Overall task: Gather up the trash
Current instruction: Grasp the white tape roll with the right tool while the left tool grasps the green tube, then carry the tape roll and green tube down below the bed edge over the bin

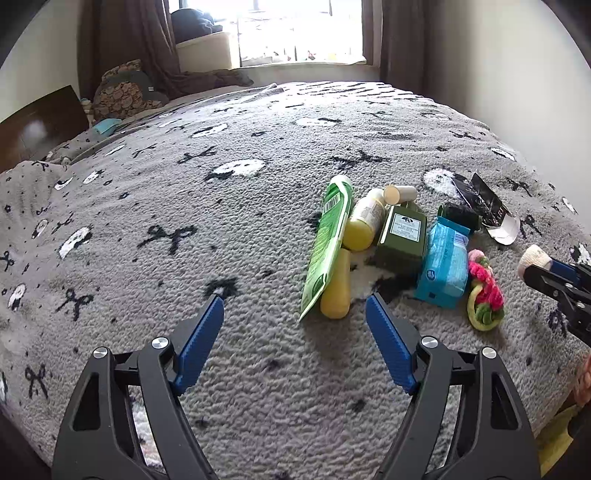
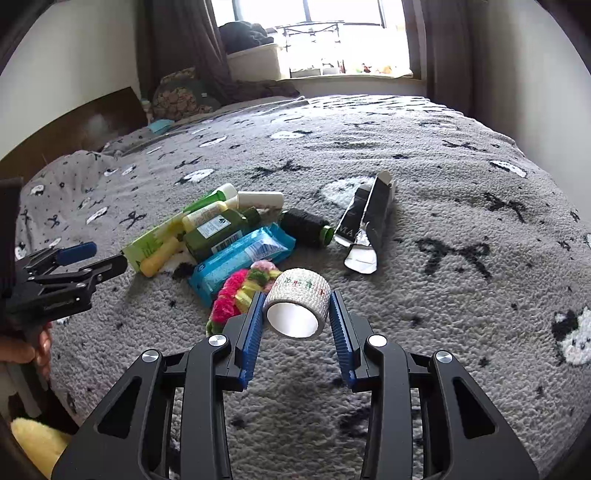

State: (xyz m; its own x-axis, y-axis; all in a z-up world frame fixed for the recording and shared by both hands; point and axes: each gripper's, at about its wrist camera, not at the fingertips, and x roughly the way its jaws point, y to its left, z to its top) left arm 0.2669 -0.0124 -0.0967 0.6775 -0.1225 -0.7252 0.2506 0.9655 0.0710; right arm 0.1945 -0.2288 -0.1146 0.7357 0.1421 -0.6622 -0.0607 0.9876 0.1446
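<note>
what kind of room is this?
Most likely a bedroom: a bed under a fleece blanket, a pillow at its head, and a curtained window behind.

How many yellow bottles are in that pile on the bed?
2. One yellow bottle lies at the near end beside the green tube; the other lies farther back, between the tube and the olive bottle. More may be hidden underneath.

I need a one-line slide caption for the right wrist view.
Right gripper grips a tape roll above the blanket, beside scattered toiletries.
</note>
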